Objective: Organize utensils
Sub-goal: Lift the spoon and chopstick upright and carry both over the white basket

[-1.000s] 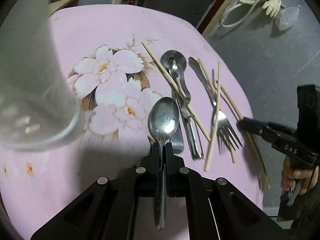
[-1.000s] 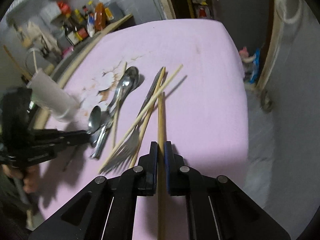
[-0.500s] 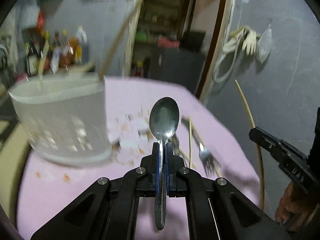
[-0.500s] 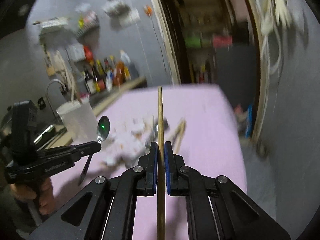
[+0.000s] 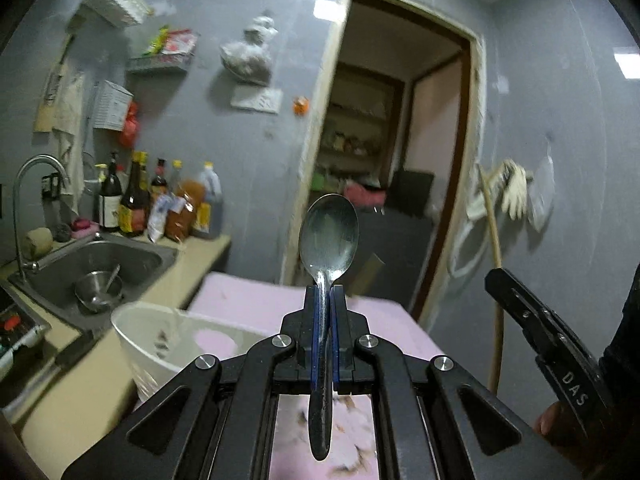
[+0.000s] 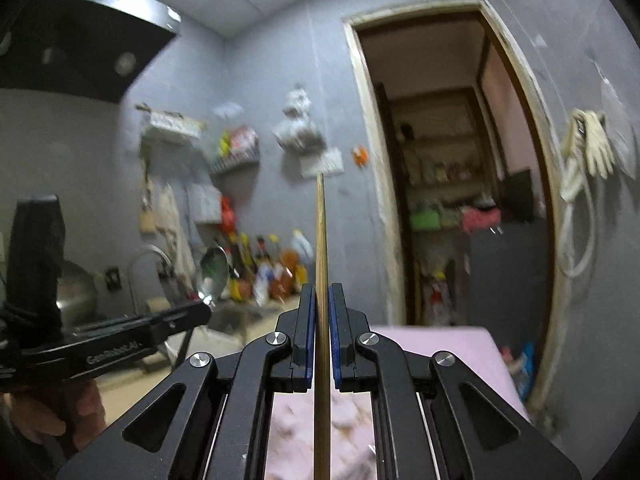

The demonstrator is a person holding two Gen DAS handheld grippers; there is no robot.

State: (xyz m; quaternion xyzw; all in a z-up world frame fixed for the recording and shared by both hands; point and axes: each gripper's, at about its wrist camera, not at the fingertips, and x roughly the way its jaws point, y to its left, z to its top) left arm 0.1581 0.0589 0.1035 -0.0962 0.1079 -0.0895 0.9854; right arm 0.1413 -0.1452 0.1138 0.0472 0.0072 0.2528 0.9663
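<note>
Left gripper: clamped shut on the spoon's handle, fingers pointing roughly level into the room.
Spoon: pinched at the neck between the blue pads; bowl upright just beyond the fingertips, handle running back between the fingers toward the camera.
Right gripper: closed tight on the chopstick, fingers likewise pointing about level.
Chopstick: gripped along its length between the blue pads; thin end sticking up well past the fingertips, the rest running back under the camera.
White holder: below and left of the left fingers, open rim tilted toward them, standing on the pink cloth.
Pink tablecloth: beneath and beyond the left fingertips; flower print blurred in the gap between the finger arms.
Right gripper from the left view: right of the left fingers, at about the same height, the chopstick crossing its tip upright.
Left gripper from the right view: left of the right fingers, spoon bowl raised at its tip.
Sink: farther left of the left fingers, a steel bowl inside.
Bottles: behind the sink, along the wall.
Doorway: straight beyond the fingertips, farthest off.
</note>
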